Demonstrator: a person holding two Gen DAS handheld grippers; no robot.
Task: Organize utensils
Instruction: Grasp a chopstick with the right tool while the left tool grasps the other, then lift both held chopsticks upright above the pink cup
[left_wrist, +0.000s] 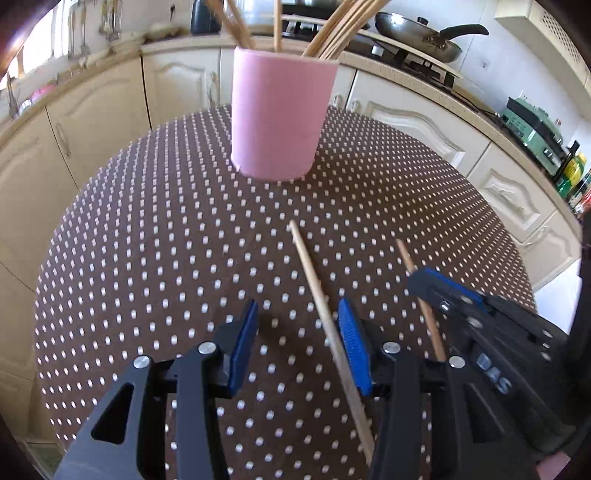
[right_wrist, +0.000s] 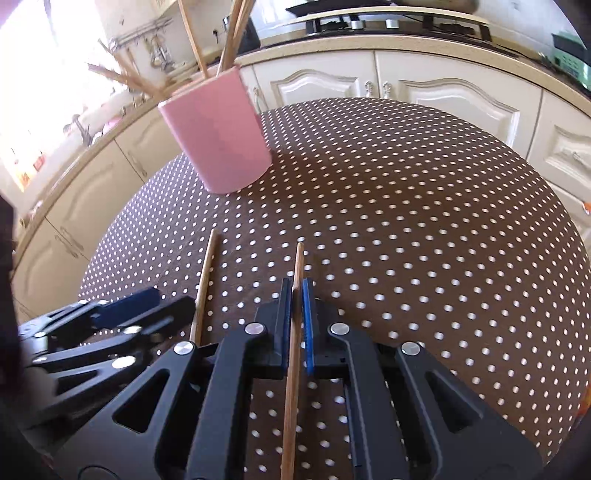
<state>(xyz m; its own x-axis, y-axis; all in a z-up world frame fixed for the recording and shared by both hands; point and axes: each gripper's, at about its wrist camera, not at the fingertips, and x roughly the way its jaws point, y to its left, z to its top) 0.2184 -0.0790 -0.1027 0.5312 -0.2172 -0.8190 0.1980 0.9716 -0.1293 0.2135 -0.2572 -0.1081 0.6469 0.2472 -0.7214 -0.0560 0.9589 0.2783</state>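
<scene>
Two loose wooden chopsticks: your spread left gripper (left_wrist: 297, 343) straddles one (left_wrist: 325, 321); your right gripper (right_wrist: 296, 317) pinches the other (right_wrist: 297, 273). Pink cylindrical holder (left_wrist: 282, 114) at 12 o'clock, sticks cut off.

Two loose chopsticks (left_wrist: 314, 280) (left_wrist: 410, 264), one pink cup (left_wrist: 282, 114)

black hand-held gripper (left_wrist: 298, 317), blue ribbed pads (left_wrist: 354, 350), silver screws (left_wrist: 207, 348)

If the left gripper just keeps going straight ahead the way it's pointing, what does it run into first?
Most likely the pink cup, which stands almost dead ahead of the left gripper on the dotted table. The way between looks free; the loose chopstick lies inside its open jaws. Depth is hard to judge.
</scene>
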